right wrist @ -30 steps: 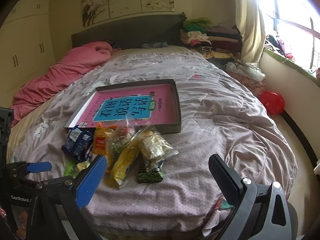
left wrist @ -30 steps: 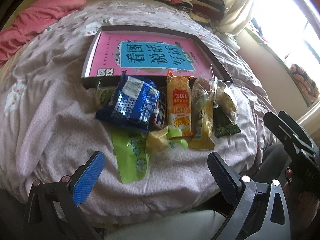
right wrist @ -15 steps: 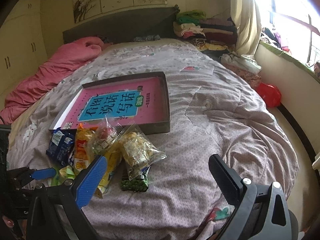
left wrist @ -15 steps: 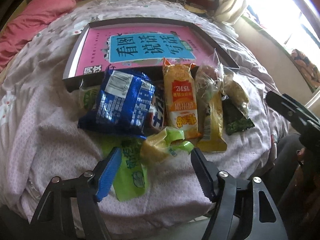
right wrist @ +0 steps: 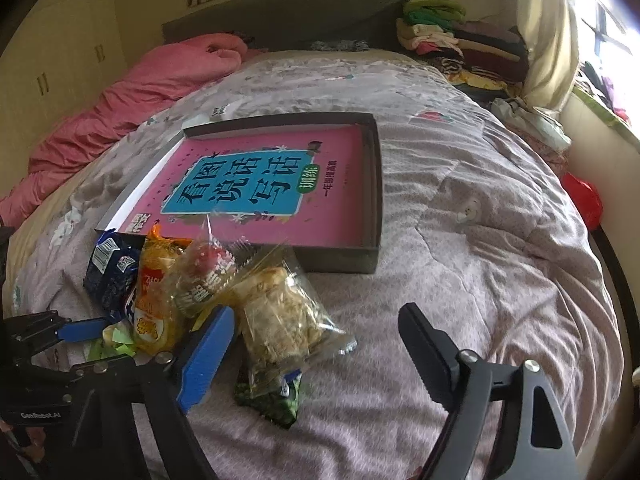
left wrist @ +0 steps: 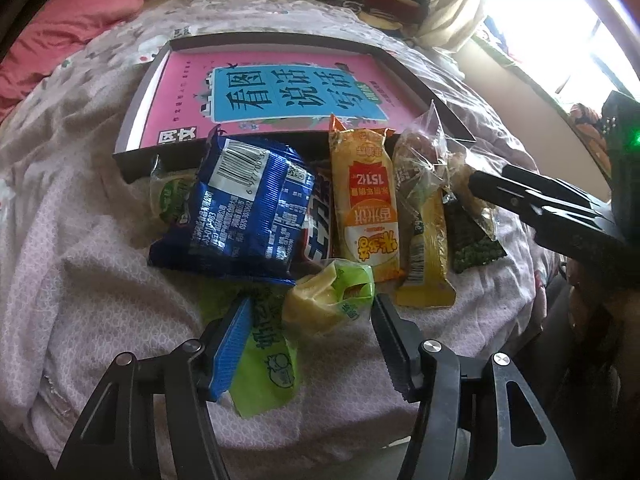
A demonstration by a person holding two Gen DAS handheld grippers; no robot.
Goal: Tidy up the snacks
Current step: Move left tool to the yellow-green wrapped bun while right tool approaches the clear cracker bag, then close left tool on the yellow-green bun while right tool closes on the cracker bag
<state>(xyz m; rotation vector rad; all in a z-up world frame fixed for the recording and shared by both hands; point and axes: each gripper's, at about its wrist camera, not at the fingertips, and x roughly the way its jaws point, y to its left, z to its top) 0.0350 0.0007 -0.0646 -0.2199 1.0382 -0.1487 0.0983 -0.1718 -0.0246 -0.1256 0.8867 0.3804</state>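
Closing left gripper point(left wrist: 310, 344) around crumpled yellow-green packet point(left wrist: 328, 300), pads not yet touching. Right gripper point(right wrist: 316, 344) also closing, clear pastry bag point(right wrist: 280, 312) between pads, untouched.

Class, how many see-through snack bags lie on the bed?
2. The red-labelled bag lies against the tray's front wall. The pastry bag lies beside it, nearer the camera, overlapping a dark green packet. Others may be hidden under the pile.
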